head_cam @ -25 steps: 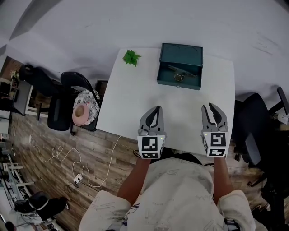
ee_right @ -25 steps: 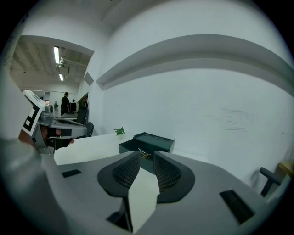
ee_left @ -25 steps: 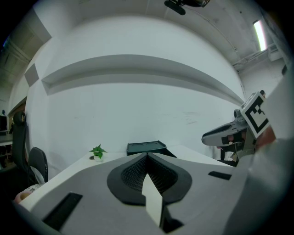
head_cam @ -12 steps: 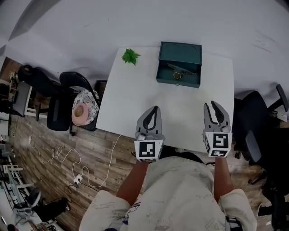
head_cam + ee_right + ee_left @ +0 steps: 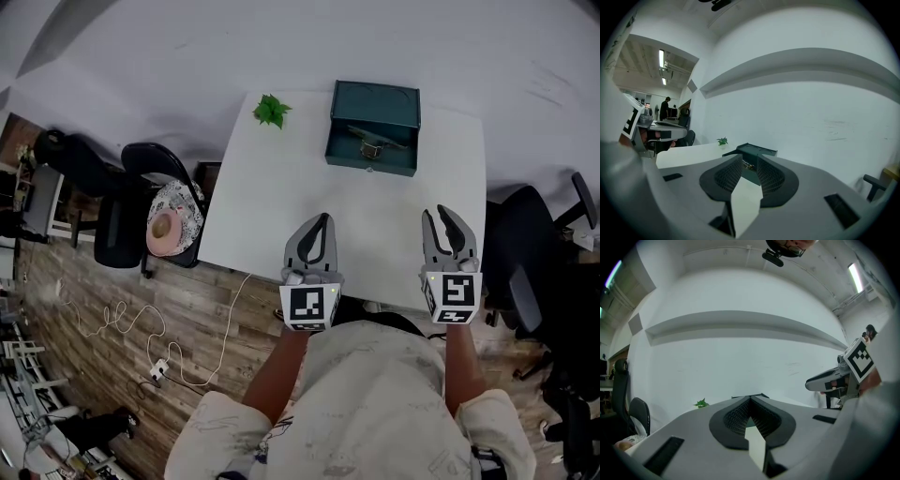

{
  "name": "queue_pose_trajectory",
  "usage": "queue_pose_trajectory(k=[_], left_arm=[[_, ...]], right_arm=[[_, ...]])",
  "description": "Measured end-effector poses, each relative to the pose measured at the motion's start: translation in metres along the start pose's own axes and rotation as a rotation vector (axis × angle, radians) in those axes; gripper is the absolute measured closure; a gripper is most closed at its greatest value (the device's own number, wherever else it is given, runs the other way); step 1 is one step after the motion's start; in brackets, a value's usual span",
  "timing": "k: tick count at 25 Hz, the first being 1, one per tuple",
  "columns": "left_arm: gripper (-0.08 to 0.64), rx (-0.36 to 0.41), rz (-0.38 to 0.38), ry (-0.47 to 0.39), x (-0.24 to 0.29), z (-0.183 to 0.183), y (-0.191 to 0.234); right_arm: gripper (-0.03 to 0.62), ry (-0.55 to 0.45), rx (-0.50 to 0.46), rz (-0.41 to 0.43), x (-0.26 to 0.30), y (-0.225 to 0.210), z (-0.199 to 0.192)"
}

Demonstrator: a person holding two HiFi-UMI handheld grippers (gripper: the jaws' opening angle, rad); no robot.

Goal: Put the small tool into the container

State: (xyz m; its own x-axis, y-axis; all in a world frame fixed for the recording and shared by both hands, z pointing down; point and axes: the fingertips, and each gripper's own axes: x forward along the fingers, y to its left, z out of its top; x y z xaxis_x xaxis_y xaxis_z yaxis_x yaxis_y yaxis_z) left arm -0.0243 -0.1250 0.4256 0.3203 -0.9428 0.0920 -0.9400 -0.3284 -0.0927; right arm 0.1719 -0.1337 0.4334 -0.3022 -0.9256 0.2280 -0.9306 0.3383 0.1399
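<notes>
- The forearms (image 5: 281, 380) are reaching forward from the body, each hand carrying a gripper by its marker cube (image 5: 312, 305) at the near edge of the white table (image 5: 281, 202).
- The left gripper (image 5: 322, 221) is pointing level across the table, its jaws meeting at the tips with nothing between them.
- The right gripper (image 5: 439, 217) is tilting slightly downward, its jaws standing apart and gripping nothing; the container is showing through the gap, well beyond.
- The two grippers are hovering side by side, well apart, both aiming toward the far end.
- Nothing is obstructing the bare tabletop between the grippers and the container.
- The teal container (image 5: 375, 101) is sitting at the far edge, right of centre.
- The small tool (image 5: 373, 144), a pale metallic piece, is showing against the container's near part; whether it is lying inside cannot be told.
- A green sprig (image 5: 272, 111) is lying at the far left corner.
- Black chairs are standing left (image 5: 117, 225) and right (image 5: 525, 272) of the table; a cable (image 5: 131, 323) is trailing over the wooden floor.
</notes>
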Motion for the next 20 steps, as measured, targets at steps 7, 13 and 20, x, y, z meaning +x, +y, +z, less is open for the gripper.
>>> queue_pose_trajectory(k=[7,13,20], left_arm=[[0.554,-0.002,0.006,0.005,-0.0026,-0.0018,0.0006],[0.554,-0.006,0.009,0.005,-0.0028,-0.0007,0.004],[0.554,-0.006,0.015,0.01,-0.0006,-0.0011,0.0053]], right_arm=[[0.483,-0.002,0.002,0.004,-0.0016,0.0022,-0.002],[0.485,0.001,0.003,0.007,0.0001,0.0058,-0.0015],[0.489,0.001,0.01,0.015,0.0037,0.0058,-0.0019]])
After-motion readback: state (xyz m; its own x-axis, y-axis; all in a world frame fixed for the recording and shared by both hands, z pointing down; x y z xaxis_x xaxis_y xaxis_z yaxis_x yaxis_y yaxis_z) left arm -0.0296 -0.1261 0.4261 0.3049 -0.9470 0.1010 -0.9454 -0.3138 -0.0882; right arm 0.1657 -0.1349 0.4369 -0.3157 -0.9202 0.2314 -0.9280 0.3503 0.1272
